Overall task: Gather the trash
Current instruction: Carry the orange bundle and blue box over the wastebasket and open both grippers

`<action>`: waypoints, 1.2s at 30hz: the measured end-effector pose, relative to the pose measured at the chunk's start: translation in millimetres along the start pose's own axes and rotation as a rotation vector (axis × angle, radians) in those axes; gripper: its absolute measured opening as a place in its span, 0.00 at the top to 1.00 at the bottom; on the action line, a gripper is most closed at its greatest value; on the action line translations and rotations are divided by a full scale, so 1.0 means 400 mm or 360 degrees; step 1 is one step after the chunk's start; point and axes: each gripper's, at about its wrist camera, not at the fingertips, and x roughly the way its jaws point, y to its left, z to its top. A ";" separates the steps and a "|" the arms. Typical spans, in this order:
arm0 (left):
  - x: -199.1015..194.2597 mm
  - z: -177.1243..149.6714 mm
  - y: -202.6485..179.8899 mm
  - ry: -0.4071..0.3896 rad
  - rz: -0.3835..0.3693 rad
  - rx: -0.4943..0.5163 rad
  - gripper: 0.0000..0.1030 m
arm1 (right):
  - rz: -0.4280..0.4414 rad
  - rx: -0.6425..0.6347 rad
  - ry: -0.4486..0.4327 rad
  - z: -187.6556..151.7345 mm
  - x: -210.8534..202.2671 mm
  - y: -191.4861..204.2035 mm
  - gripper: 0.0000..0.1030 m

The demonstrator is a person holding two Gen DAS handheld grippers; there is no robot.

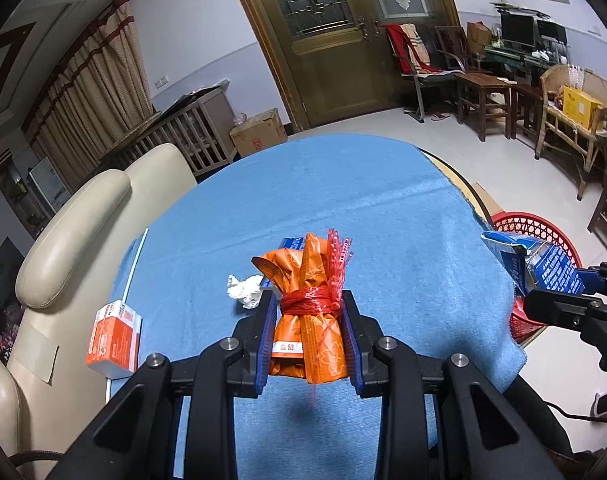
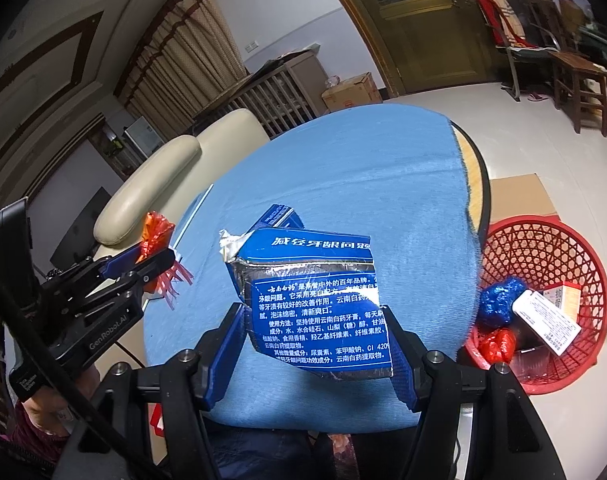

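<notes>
My left gripper (image 1: 309, 312) is shut on an orange wrapper bundle (image 1: 309, 320) tied with red plastic string, held above the blue tablecloth (image 1: 343, 200). My right gripper (image 2: 315, 320) is shut on a torn blue toothpaste box (image 2: 315, 300), held above the table's near edge; that box also shows in the left wrist view (image 1: 543, 264). The bundle shows at the left of the right wrist view (image 2: 155, 236). A crumpled white tissue (image 1: 245, 288) and another blue box (image 2: 279, 216) lie on the cloth. An orange-and-white carton (image 1: 113, 336) stands at the table's left edge.
A red mesh basket (image 2: 543, 248) sits on the floor to the right of the table, holding several pieces of trash. A cream sofa (image 1: 83, 220) is on the left. Cardboard (image 2: 519, 196) lies behind the basket. Wooden chairs (image 1: 483, 96) stand far right.
</notes>
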 end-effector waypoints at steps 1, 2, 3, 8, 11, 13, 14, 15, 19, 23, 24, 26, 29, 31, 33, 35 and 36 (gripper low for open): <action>0.002 0.002 -0.004 0.0002 -0.0003 0.0008 0.67 | 0.0000 0.0006 -0.0003 0.000 -0.001 -0.006 0.34; 0.003 0.004 -0.012 0.0002 -0.0003 0.0020 0.67 | -0.0002 0.0016 -0.0007 -0.001 -0.004 -0.014 0.34; 0.003 0.006 -0.020 0.0001 -0.0002 0.0030 0.67 | -0.0007 0.0025 -0.0012 -0.001 -0.007 -0.022 0.34; 0.015 0.026 -0.071 0.0008 -0.0042 0.0095 0.67 | -0.0028 0.0089 -0.0042 -0.004 -0.029 -0.068 0.34; 0.024 0.041 -0.110 0.0015 -0.0116 0.0136 0.67 | -0.0051 0.0142 -0.0068 -0.006 -0.051 -0.112 0.34; 0.033 0.052 -0.138 0.0022 -0.0174 0.0163 0.67 | -0.0074 0.0183 -0.0085 -0.008 -0.067 -0.146 0.34; 0.037 0.054 -0.151 0.0027 -0.0199 0.0172 0.67 | -0.0088 0.0213 -0.0095 -0.010 -0.076 -0.168 0.34; 0.044 0.061 -0.167 0.0038 -0.0234 0.0182 0.67 | -0.0098 0.0240 -0.0102 -0.012 -0.085 -0.185 0.34; 0.067 0.088 -0.237 0.0078 -0.0359 0.0228 0.67 | -0.0151 0.0355 -0.0147 -0.021 -0.128 -0.270 0.34; 0.087 0.119 -0.315 0.0108 -0.0481 0.0292 0.67 | -0.0199 0.0462 -0.0189 -0.026 -0.162 -0.346 0.34; 0.090 0.124 -0.332 0.0111 -0.0500 0.0304 0.67 | -0.0209 0.0487 -0.0199 -0.027 -0.168 -0.365 0.34; 0.099 0.141 -0.375 0.0119 -0.0561 0.0343 0.67 | -0.0229 0.0536 -0.0216 -0.029 -0.175 -0.394 0.33; 0.106 0.164 -0.431 0.0113 -0.0627 0.0390 0.53 | -0.0213 0.0618 -0.0225 -0.026 -0.178 -0.444 0.33; 0.109 0.176 -0.463 0.0099 -0.0664 0.0423 0.38 | -0.0240 0.0690 -0.0237 -0.028 -0.176 -0.478 0.28; 0.108 0.182 -0.480 0.0073 -0.0690 0.0450 0.37 | -0.0236 0.0761 -0.0245 -0.033 -0.175 -0.504 0.28; 0.113 0.180 -0.475 0.0071 -0.0696 0.0451 0.37 | -0.0240 0.0783 -0.0242 -0.040 -0.177 -0.519 0.28; 0.116 0.178 -0.469 0.0080 -0.0694 0.0446 0.37 | -0.0250 0.0778 -0.0241 -0.041 -0.177 -0.522 0.28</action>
